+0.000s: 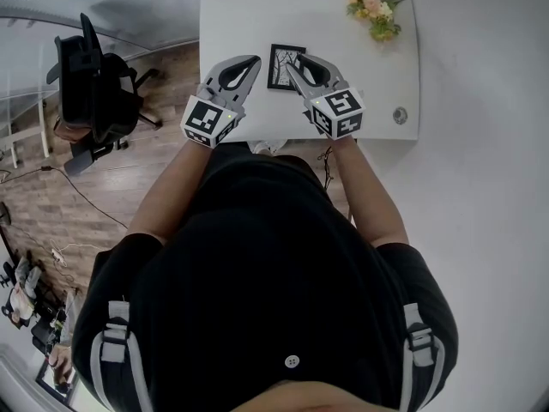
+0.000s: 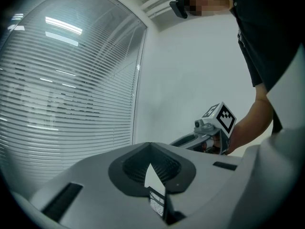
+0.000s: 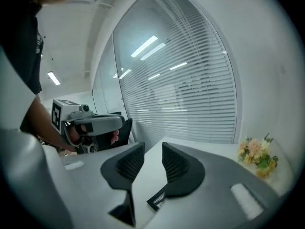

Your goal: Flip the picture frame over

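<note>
One picture frame point(image 1: 280, 65): lying flat, picture side up, near the front edge of the white table point(image 1: 240, 15).
Right gripper point(image 1: 294, 63): jaws slightly apart, empty, over the frame's right edge.
Left gripper point(image 1: 255, 61): pressed together, empty, just beside the frame.
Advice: pinch one edge firmly, lift, then roll it over.

The table point(image 1: 240, 15) is plain white. The picture frame point(image 1: 279, 69) has a black border round a white picture with thin dark branch lines. At the far right, the flowers point(image 1: 375, 11) are pink, peach and green. The left tool point(image 1: 253, 59) and right tool point(image 1: 294, 62) are grey with black-and-white marker cubes. The floor point(image 1: 51, 204) on the left is brown wood.
</note>
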{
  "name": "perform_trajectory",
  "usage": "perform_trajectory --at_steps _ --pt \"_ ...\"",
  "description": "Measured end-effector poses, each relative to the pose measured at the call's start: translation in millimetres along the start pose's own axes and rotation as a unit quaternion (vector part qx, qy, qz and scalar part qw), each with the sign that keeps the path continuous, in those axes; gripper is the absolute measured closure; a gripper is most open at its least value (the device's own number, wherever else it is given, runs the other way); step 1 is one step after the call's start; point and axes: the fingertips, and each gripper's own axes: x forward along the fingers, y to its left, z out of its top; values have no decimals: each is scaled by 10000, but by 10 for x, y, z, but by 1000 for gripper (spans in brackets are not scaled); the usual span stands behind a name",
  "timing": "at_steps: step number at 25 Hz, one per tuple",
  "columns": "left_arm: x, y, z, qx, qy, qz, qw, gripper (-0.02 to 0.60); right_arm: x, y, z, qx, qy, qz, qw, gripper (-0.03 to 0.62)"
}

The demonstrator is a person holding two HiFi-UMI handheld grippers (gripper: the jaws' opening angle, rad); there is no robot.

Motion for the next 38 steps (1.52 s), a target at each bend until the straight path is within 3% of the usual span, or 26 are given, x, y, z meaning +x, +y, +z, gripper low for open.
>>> perform_trajectory --at_steps 8,13,29,38 --pt "-45 -128 148 16 -104 -208 9997 577 -299 249 497 -762 -857 8 9934 489" --pt "-97 -174 305 -8 -240 -293 9993 577 -407 325 619 -892 -1096 -38 9900 506" --pt "-77 -346 441 204 -285 -506 9981 577 -615 371 693 -907 -1321 -140 9870 581" --pt "-50 -318 406 127 -301 -476 9983 577 -606 314 687 -806 -1329 -195 9877 583"
